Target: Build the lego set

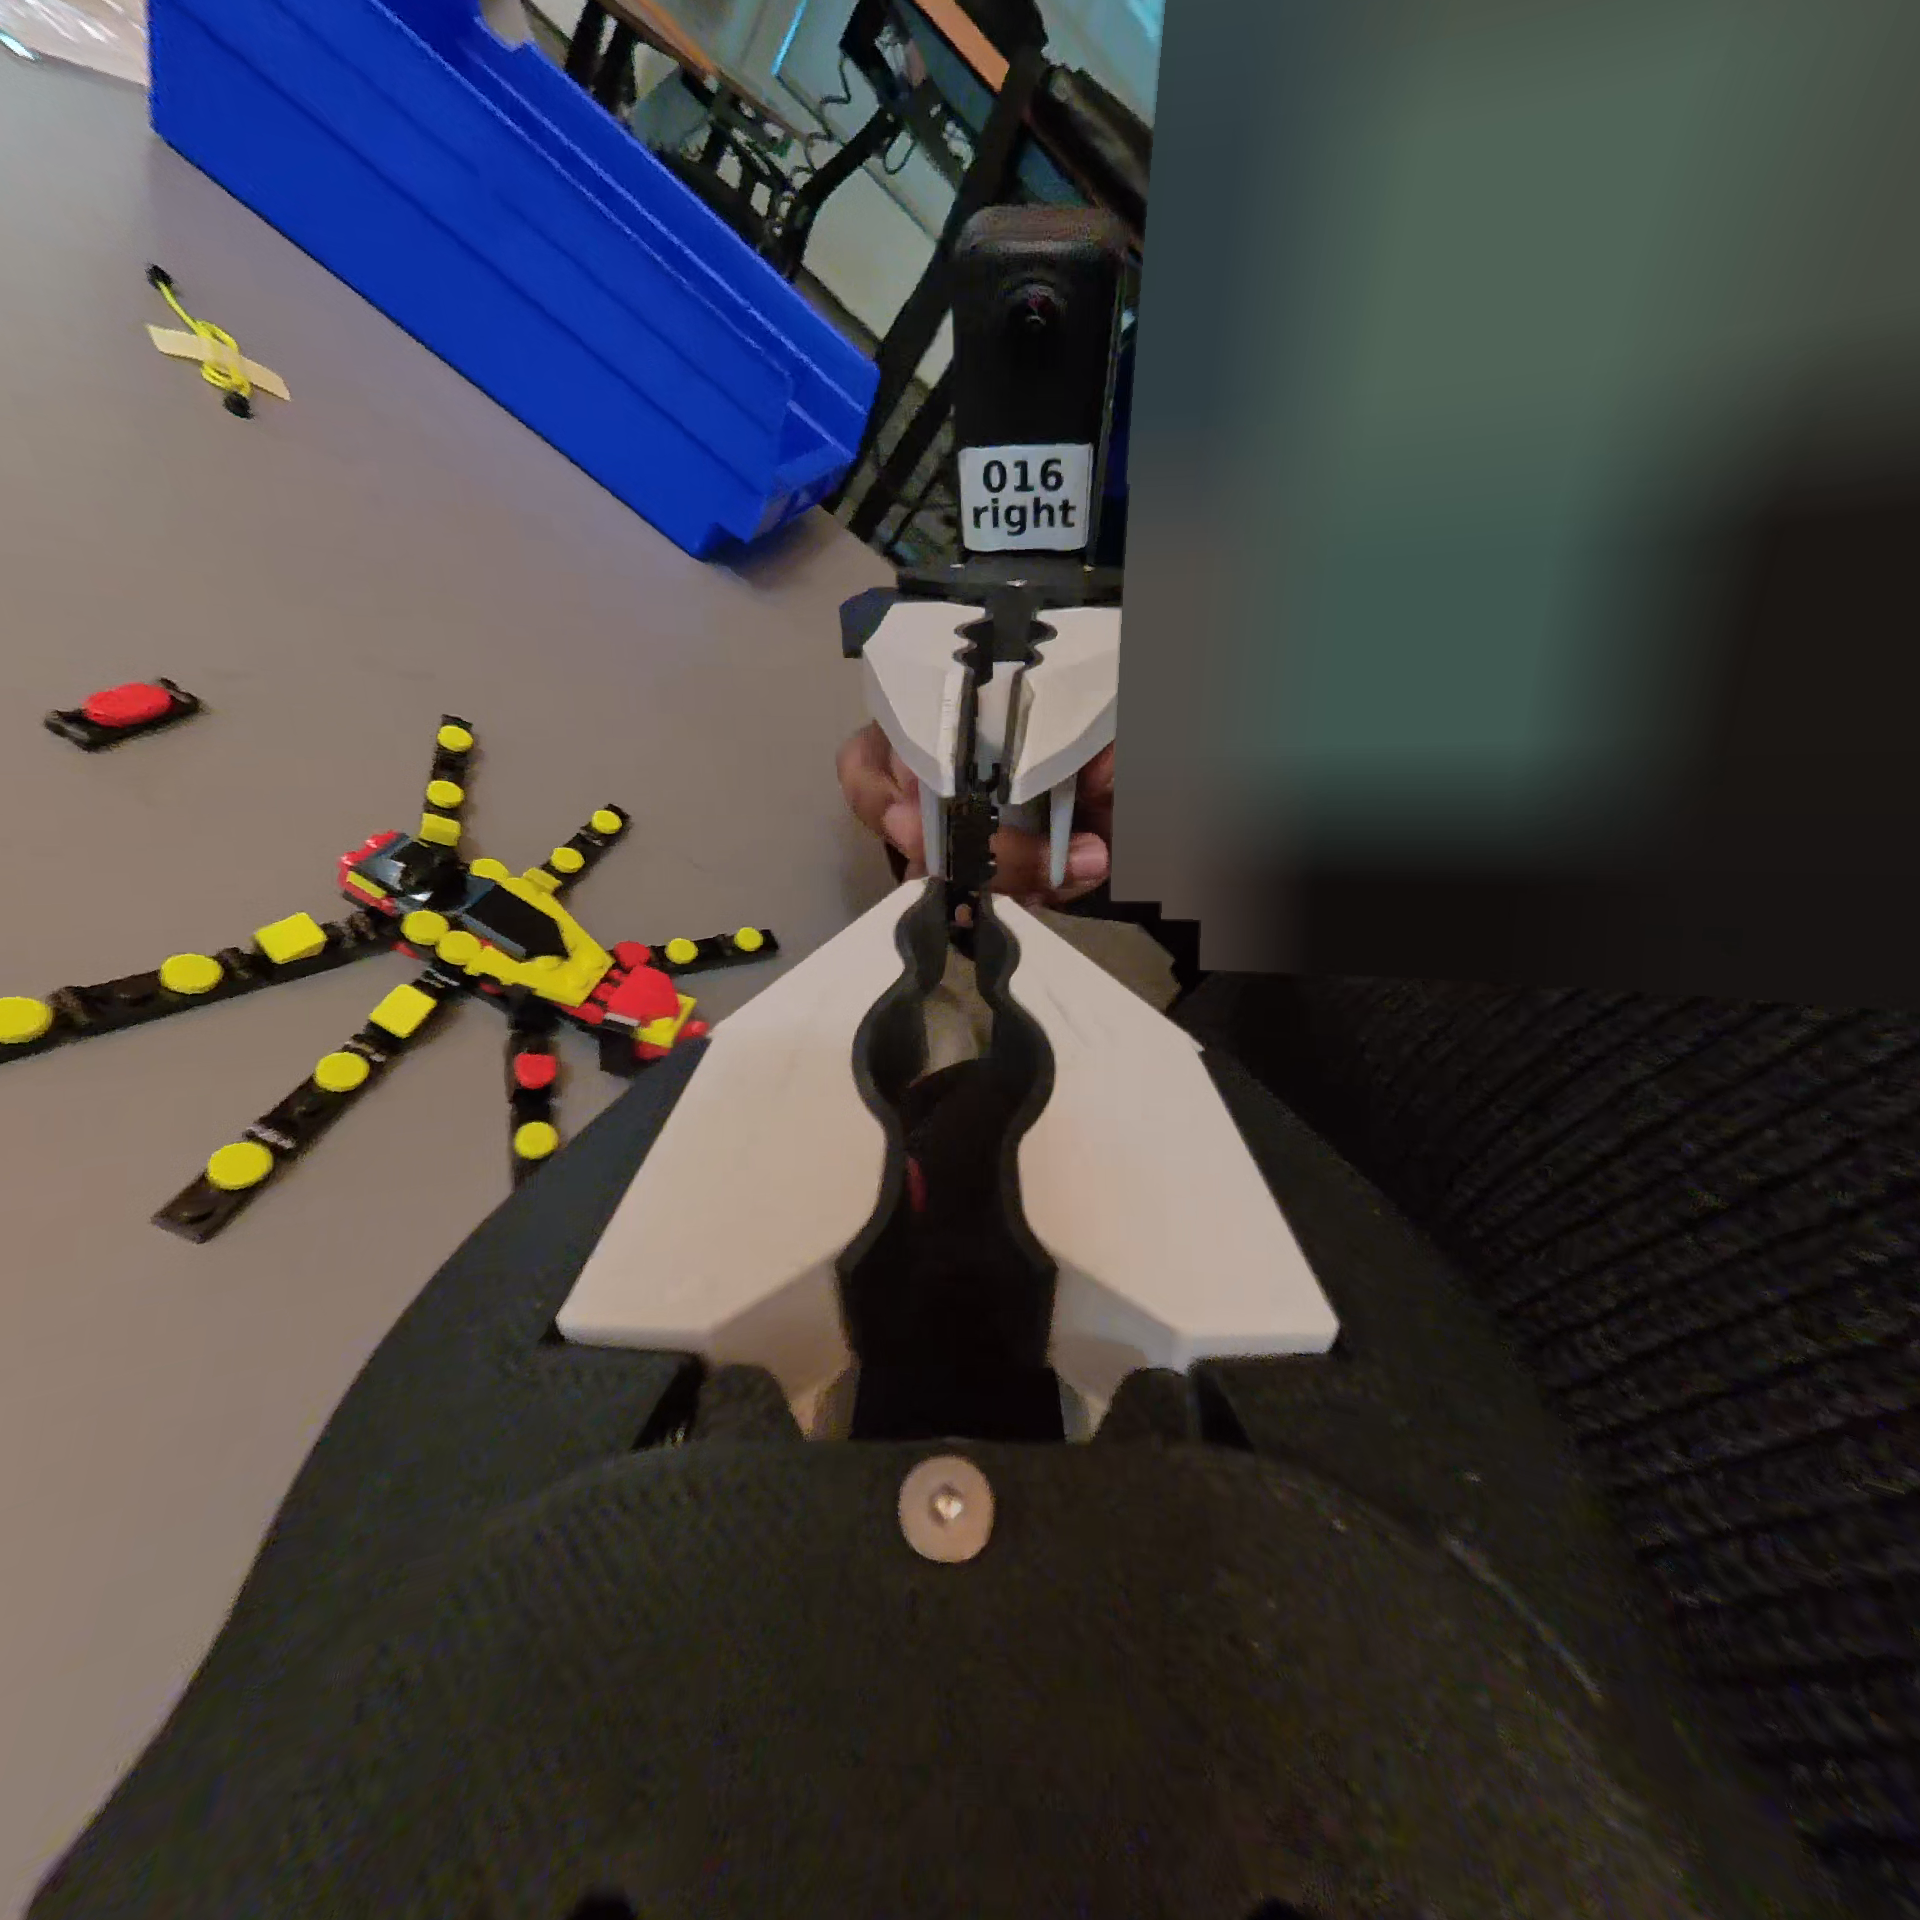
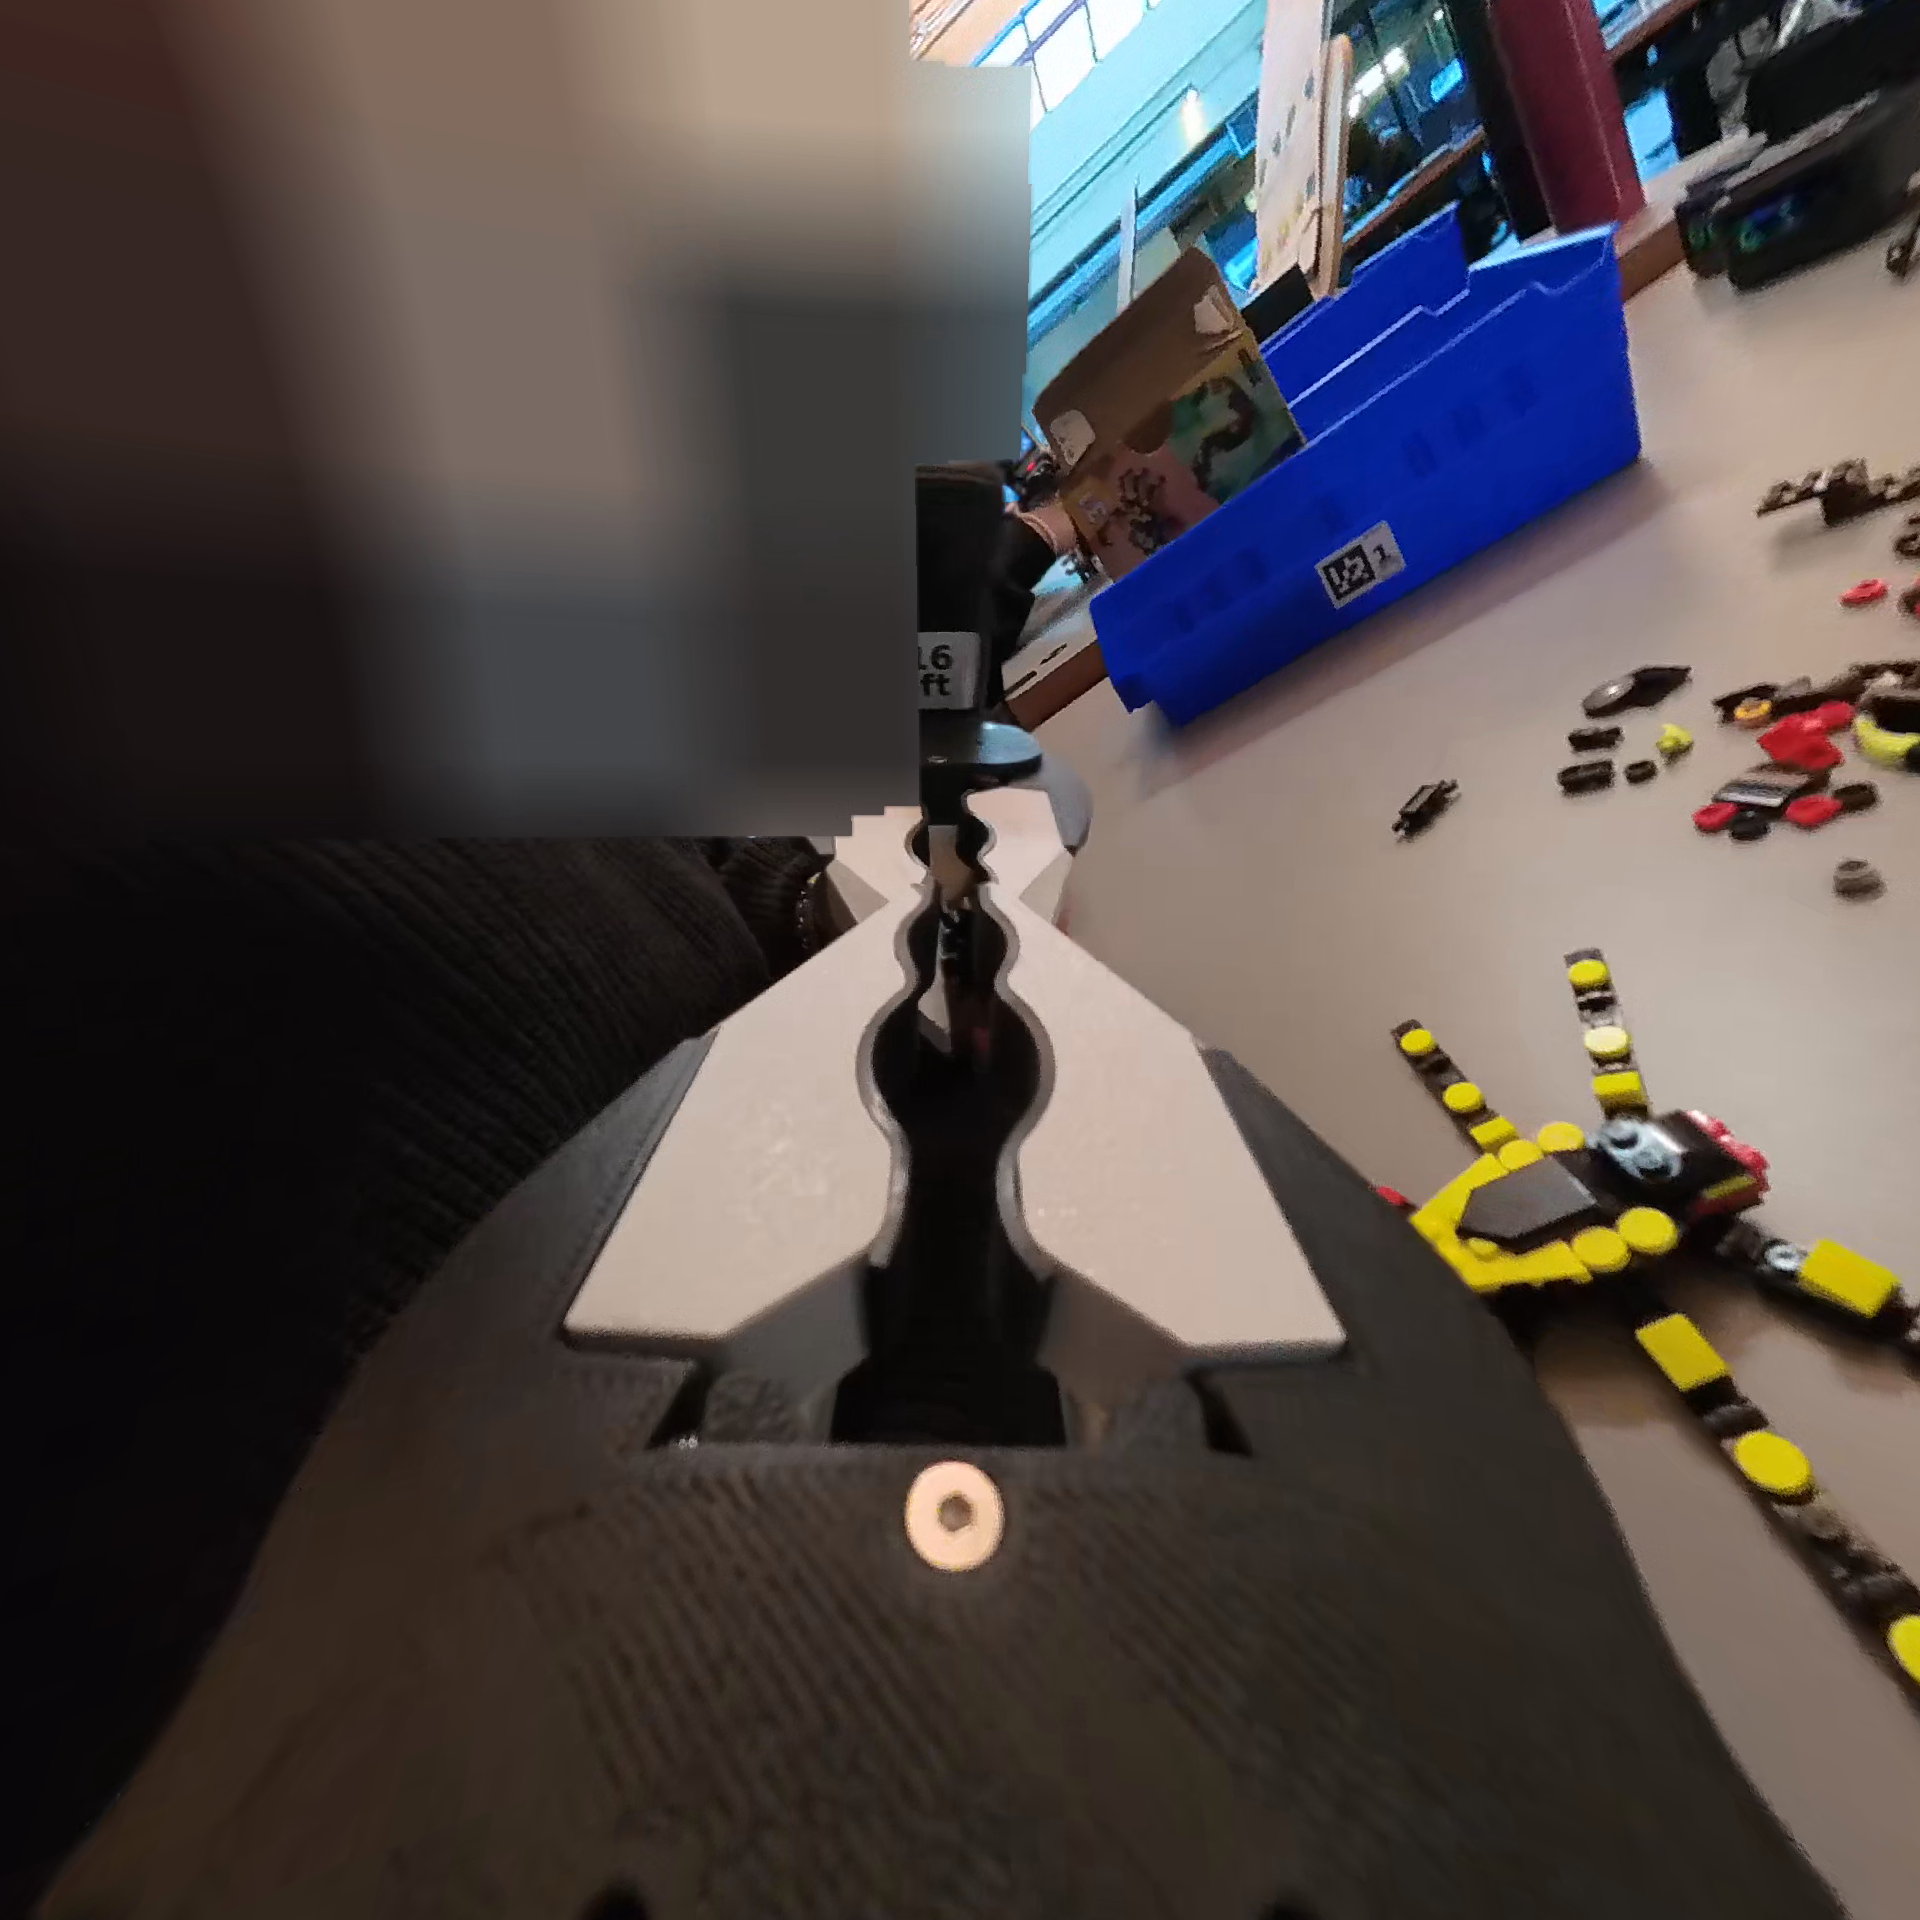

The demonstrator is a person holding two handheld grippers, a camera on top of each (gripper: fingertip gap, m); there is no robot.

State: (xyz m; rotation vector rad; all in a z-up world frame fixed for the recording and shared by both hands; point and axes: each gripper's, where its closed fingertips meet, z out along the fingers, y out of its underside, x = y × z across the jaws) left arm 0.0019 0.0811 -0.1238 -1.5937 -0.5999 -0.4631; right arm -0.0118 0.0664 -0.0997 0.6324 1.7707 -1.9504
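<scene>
A: What does the lego model [image 1: 488, 935] look like?

B: A flat, spider-like build: a yellow, black and red body with long black strips fanning out from it, each dotted with yellow round and square tiles. It lies on the grey surface [image 1: 364, 623], to the left of the left gripper [image 1: 961, 904] and to the right of the right gripper [image 2: 951, 894].

A: And the jaws?

B: The two grippers meet tip to tip above the surface. Both sets of jaws are nearly closed on a small black piece [image 1: 971, 842] held between them; its exact shape is too dark to tell.

A: Anything else on the surface?

B: A blue bin [image 2: 1455, 436] at the far side with a cardboard box [image 2: 1153, 436] beside it. Loose black, red and yellow pieces [image 2: 1766, 758] lie scattered beyond the model in the right wrist view. A small black plate with a red tile [image 1: 123, 709] sits apart in the left wrist view, as does a yellow cord taped down [image 1: 213, 348].

A: The room?

B: Desks, black stands and cables behind the bin.
</scene>
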